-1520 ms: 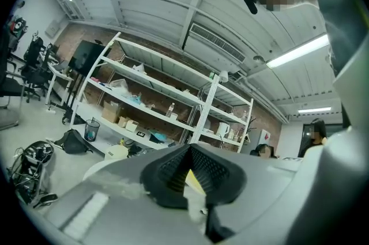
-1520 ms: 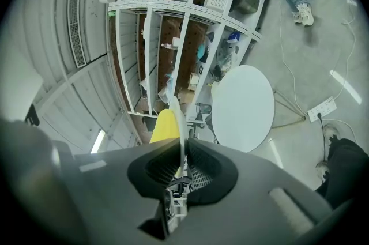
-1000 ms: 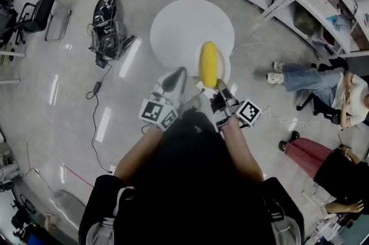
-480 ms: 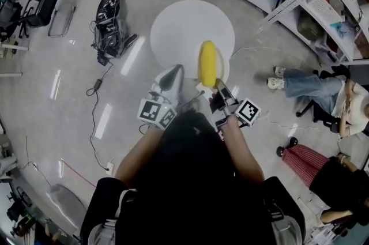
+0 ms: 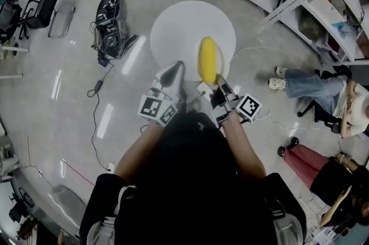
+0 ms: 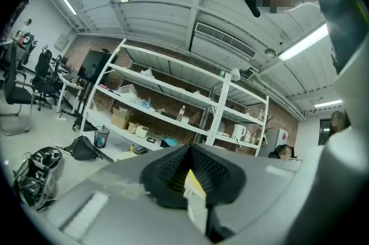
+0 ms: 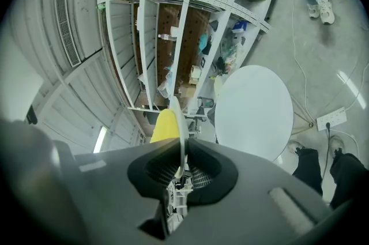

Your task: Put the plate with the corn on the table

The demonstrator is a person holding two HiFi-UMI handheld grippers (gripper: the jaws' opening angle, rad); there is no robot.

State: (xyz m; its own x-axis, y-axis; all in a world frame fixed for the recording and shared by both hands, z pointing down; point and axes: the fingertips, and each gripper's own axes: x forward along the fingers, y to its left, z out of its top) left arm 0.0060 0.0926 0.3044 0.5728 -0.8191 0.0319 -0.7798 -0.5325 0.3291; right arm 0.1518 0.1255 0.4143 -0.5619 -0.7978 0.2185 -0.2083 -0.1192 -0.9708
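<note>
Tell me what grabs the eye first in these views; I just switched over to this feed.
The bright yellow corn stands out most, lying on a white plate that overlaps the near right edge of the round white table in the head view. The right gripper is clamped on the plate's rim, which shows edge-on between its jaws in the right gripper view. The left gripper is just left of the plate, jaws together.

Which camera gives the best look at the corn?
The head view: the whole yellow corn lies on the plate. The right gripper view shows only its end behind the plate's rim; the left gripper view shows none clearly.
</note>
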